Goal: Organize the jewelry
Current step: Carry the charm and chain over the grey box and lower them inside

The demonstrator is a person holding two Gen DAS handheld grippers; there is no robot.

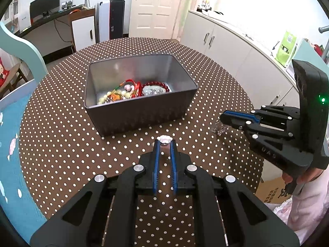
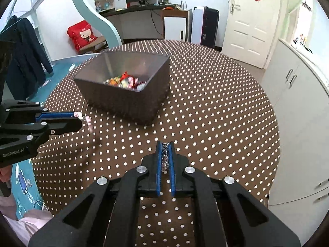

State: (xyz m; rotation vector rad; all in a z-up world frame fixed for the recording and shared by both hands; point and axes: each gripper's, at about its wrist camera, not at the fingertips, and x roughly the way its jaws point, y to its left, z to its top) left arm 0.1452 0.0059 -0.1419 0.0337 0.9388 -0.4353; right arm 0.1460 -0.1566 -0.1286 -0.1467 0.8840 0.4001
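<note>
Tabletop (image 1: pixel 61 144) comes first: round, covered in a brown cloth with white dots, and it carries everything I am working with. Toward its far side stands the grey metal jewelry box (image 1: pixel 141 111), open at the top, resting flat on the cloth. Inside it, heaped against the near wall, lies a pile of jewelry (image 1: pixel 123 93): pale beads, red cord and orange pieces on the left, with a dark red bead bracelet (image 1: pixel 156 87) coiled at the right around something pale.

My right gripper (image 2: pixel 165 144) hangs over the near right part of the tabletop, well apart from the box, its blue-lined fingers (image 2: pixel 158 160) closed on a silver chain (image 2: pixel 165 157) that runs back between them; from my left wrist camera the chain (image 1: pixel 220 127) dangles from that gripper (image 1: pixel 223 116).

My left gripper (image 1: pixel 163 142) sits over the near middle of the tabletop, near the box's front wall, pinching a small ornament with a white flower-shaped top (image 1: pixel 163 138) at its fingertips. From the right wrist camera, pinkish pieces of that ornament (image 2: pixel 87 120) hang just past the tips of that gripper (image 2: pixel 79 116).
</note>
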